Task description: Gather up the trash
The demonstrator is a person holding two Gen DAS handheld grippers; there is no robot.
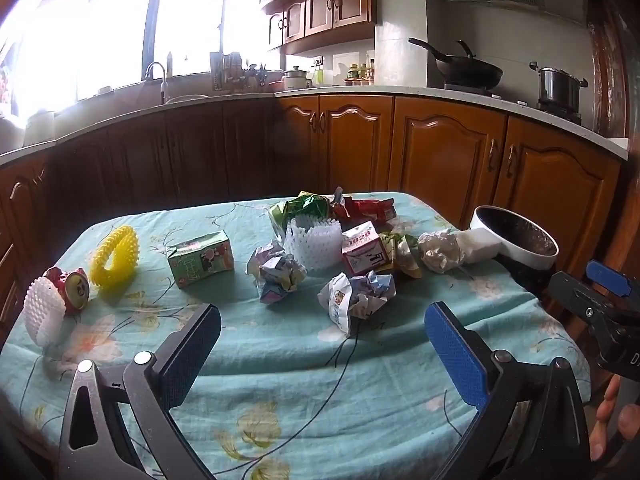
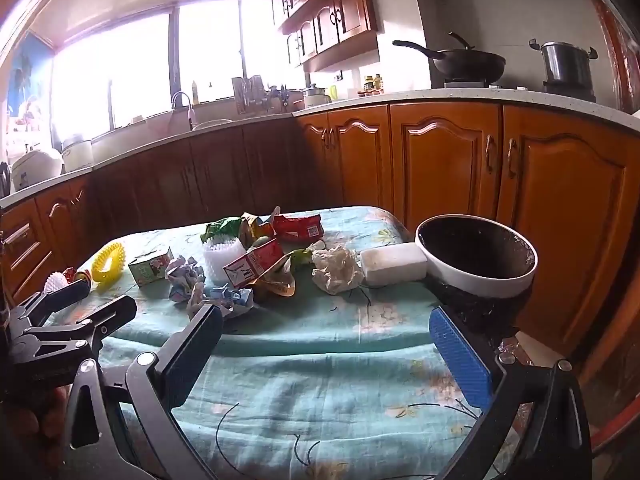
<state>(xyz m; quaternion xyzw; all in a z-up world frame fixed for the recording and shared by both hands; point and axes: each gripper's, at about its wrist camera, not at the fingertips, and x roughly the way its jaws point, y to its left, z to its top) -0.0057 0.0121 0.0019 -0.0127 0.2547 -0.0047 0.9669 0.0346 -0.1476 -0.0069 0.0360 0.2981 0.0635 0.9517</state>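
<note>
Trash lies on a table with a teal flowered cloth [image 1: 280, 360]: crumpled paper balls [image 1: 358, 298] [image 1: 276, 274], a green carton [image 1: 200, 262], a red-and-white carton [image 1: 362, 252], a white foam net sleeve [image 1: 314, 242], green and red wrappers [image 1: 348, 206], a white tissue wad [image 2: 336, 268] and a white block [image 2: 394, 262]. A white-rimmed bin with a black liner [image 2: 478, 256] stands at the table's right edge. My left gripper [image 1: 322, 344] is open and empty, just short of the nearest paper ball. My right gripper [image 2: 326, 348] is open and empty over the near cloth.
At the far left lie a yellow spiky ring [image 1: 116, 258], a crushed red can [image 1: 74, 286] and another white foam net [image 1: 44, 312]. Wooden kitchen cabinets [image 1: 440, 148] and a counter with a wok and a pot stand behind the table.
</note>
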